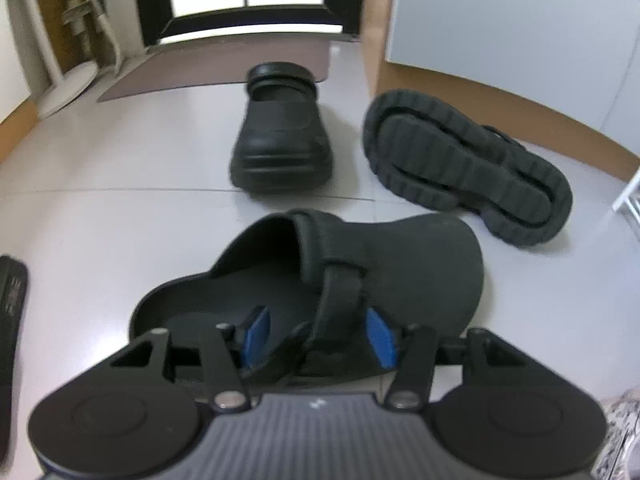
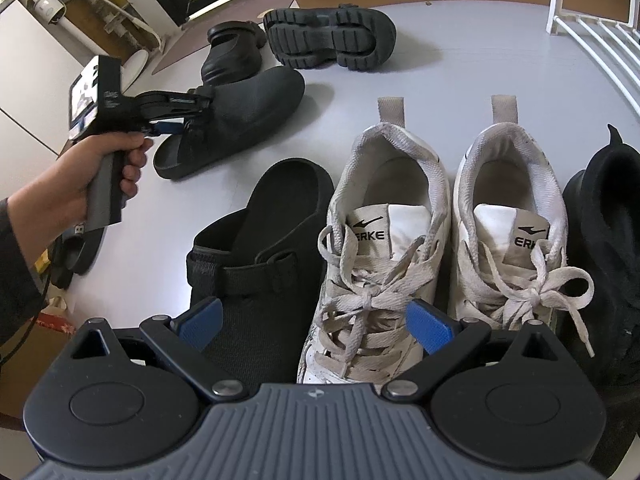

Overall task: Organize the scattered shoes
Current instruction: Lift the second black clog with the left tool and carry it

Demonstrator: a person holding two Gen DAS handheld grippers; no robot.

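Observation:
A dark grey clog (image 1: 400, 264) lies on the pale floor just ahead of my left gripper (image 1: 318, 334). Its heel strap (image 1: 338, 300) runs between the blue pads (image 1: 256, 330), which stand apart from it, so the gripper is open. In the right wrist view a hand (image 2: 100, 172) holds that gripper (image 2: 176, 120) at the clog (image 2: 248, 108). My right gripper (image 2: 316, 316) is open and empty above a row of a black clog (image 2: 260, 240), two white sneakers (image 2: 384, 208) and a black shoe (image 2: 608, 220). Farther off are a glossy black clog (image 1: 280, 140) and a chunky-soled sandal (image 1: 464, 168) on its side.
A brown doormat (image 1: 212, 68) lies before the dark door frame beyond the shoes. A white fan base (image 1: 68, 88) stands at the far left. A white rack (image 2: 592, 28) runs along the right wall. Another black slipper (image 2: 80, 248) lies at the left under the person's wrist.

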